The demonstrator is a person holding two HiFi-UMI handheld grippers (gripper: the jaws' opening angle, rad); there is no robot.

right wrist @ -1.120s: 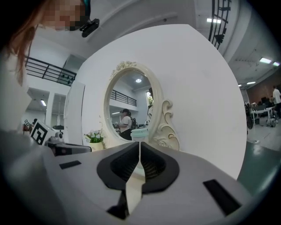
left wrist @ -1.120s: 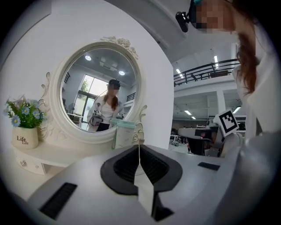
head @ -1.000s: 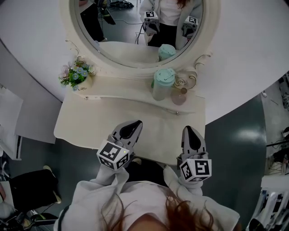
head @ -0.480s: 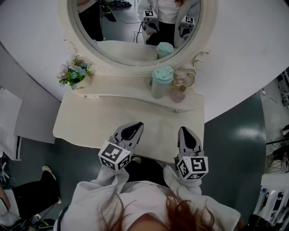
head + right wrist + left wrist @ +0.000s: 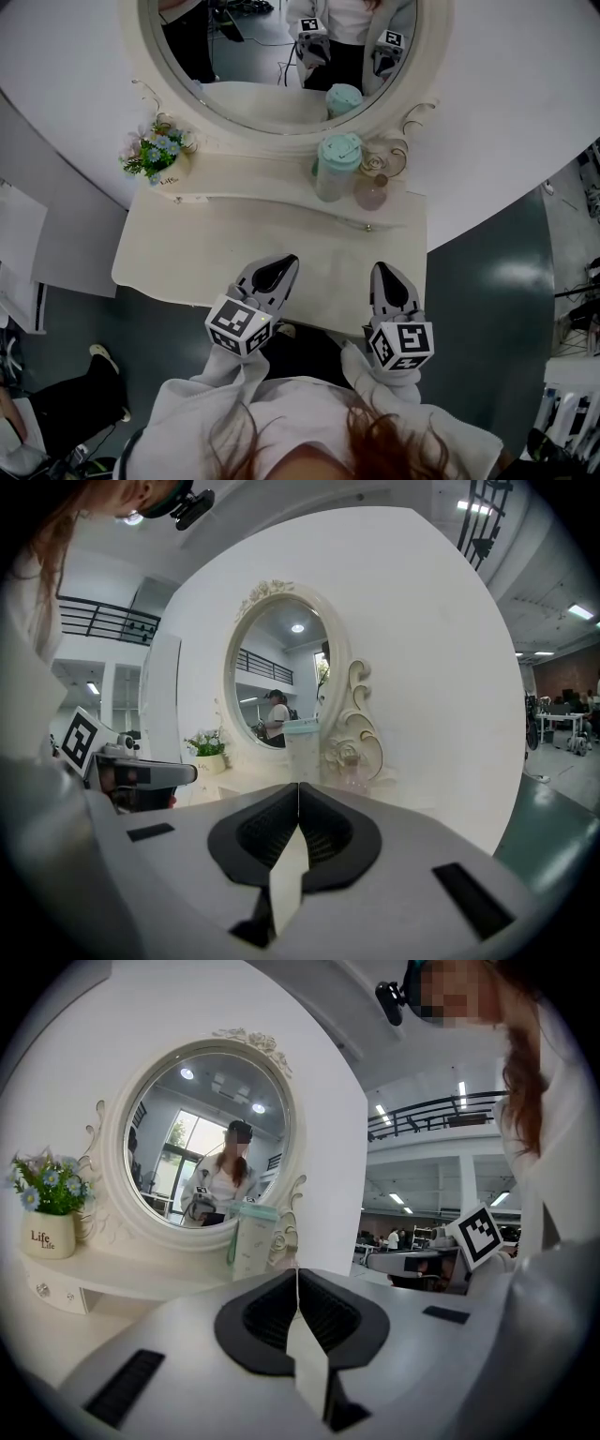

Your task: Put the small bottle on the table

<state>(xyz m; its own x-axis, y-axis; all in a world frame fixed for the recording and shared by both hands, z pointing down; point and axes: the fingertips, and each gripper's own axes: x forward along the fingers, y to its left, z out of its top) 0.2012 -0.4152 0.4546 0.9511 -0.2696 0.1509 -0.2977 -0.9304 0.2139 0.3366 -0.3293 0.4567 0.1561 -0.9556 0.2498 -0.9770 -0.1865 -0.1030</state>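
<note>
the left gripper point(image 5: 279, 261) has its jaws pressed together with nothing between them, and the right gripper point(image 5: 383, 270) is closed and empty in the same way. both hover side by side over the near edge of the dressing table point(image 5: 187, 253), tips pointing toward the round mirror point(image 5: 281, 56), with a strip of bare tabletop between the two. ahead of them the lower tabletop is one broad open stretch from left rim to right rim. beyond it a raised curved shelf point(image 5: 234, 183) steps up along the back, under the mirror frame. the small bottle point(image 5: 371, 192), pinkish and upright, stands on this shelf toward its right end, just beside a taller cup with a mint lid point(image 5: 336, 167) on its left and close to the frame's scrolled ornament behind it. it is roughly in line with the right gripper and well apart from it. a small pot of flowers point(image 5: 157, 159) sits at the shelf's left end, well apart from the bottle. the table's right edge lies near the right gripper, with grey floor point(image 5: 487, 281) past it.
</note>
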